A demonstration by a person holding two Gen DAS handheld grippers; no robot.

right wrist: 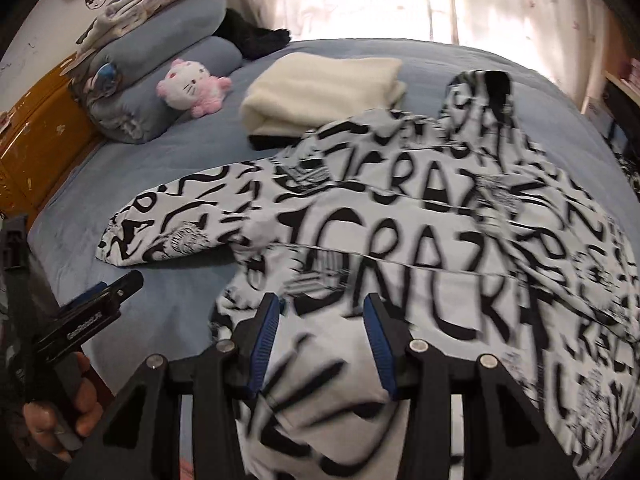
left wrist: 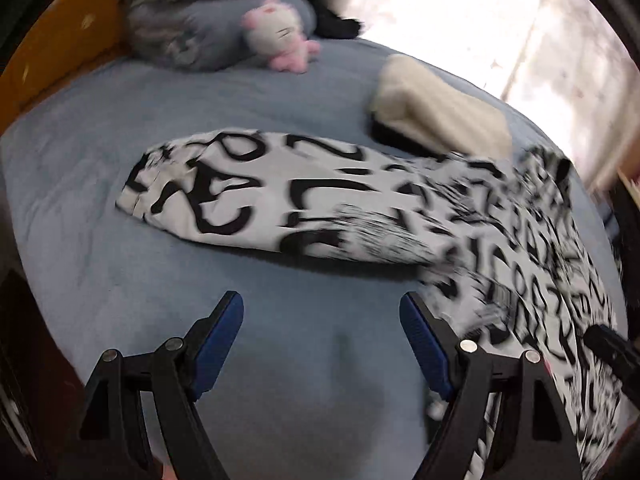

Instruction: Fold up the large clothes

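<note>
Left wrist view: the left gripper [left wrist: 322, 340] hangs wide open and empty over the soft blue bedsheet [left wrist: 100, 260]; the white garment [left wrist: 280, 200] with black lettering lies flat ahead, one sleeve stretched out. One fluffy cream folded blanket [left wrist: 436, 112], one pink plush cat [left wrist: 276, 36].

Right wrist view: the right gripper [right wrist: 322, 340] stands half-open, garment cloth [right wrist: 400, 240] bunched between its blue ribbed pads, grip unclear
</note>
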